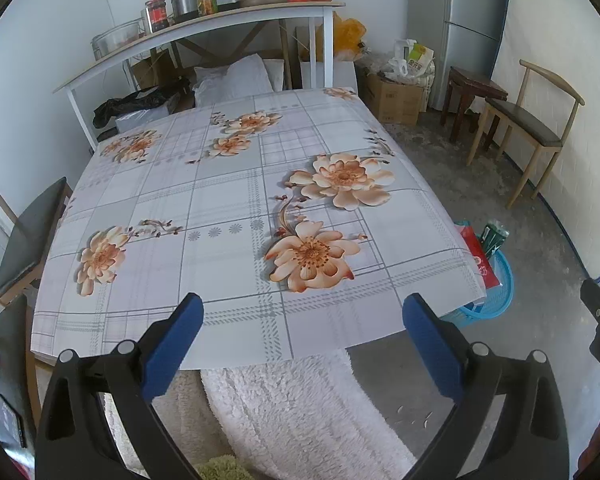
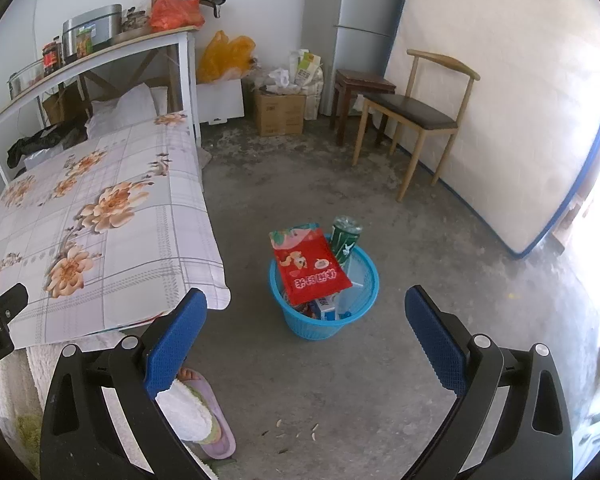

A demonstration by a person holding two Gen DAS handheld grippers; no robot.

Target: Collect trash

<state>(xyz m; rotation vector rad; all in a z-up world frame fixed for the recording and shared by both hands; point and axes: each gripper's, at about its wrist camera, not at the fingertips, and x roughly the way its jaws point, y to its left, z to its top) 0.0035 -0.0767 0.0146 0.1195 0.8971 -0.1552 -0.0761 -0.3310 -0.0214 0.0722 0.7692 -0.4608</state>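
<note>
While both grippers hang with nothing between their blue pads, the trash appears already gathered: a round blue plastic mesh basket (image 2: 325, 304) stands on the grey concrete floor (image 2: 380, 380) just beside the corner of the table, and it holds a flat red snack packet (image 2: 312, 266) leaning across its rim, a crushed green drink can (image 2: 345, 238) upright behind the packet, and a small blue-and-white carton (image 2: 325, 307) lower down. The left gripper (image 1: 303, 320) has its jaws spread wide above the near edge of the flower-printed plastic tablecloth (image 1: 228, 184), whose surface shows no loose items. The right gripper (image 2: 306, 316) is likewise spread wide and points down toward the basket from above.

Judging by this, the step in hand is a final check, or a last sweep for leftovers. A few pale seed husks (image 2: 296, 430) lie on the floor near a lilac slipper (image 2: 216, 432); whether they count as trash is uncertain, and they look too small and flat for these pads to pinch cleanly.

To do the step well, the person should keep the right tongs clear of the packet, since it sits high and tilted and a knock could tip it out. If the basket must be moved, gripping its rim on the open side away from the packet seems safest, lifting level so the can stays upright.
</note>
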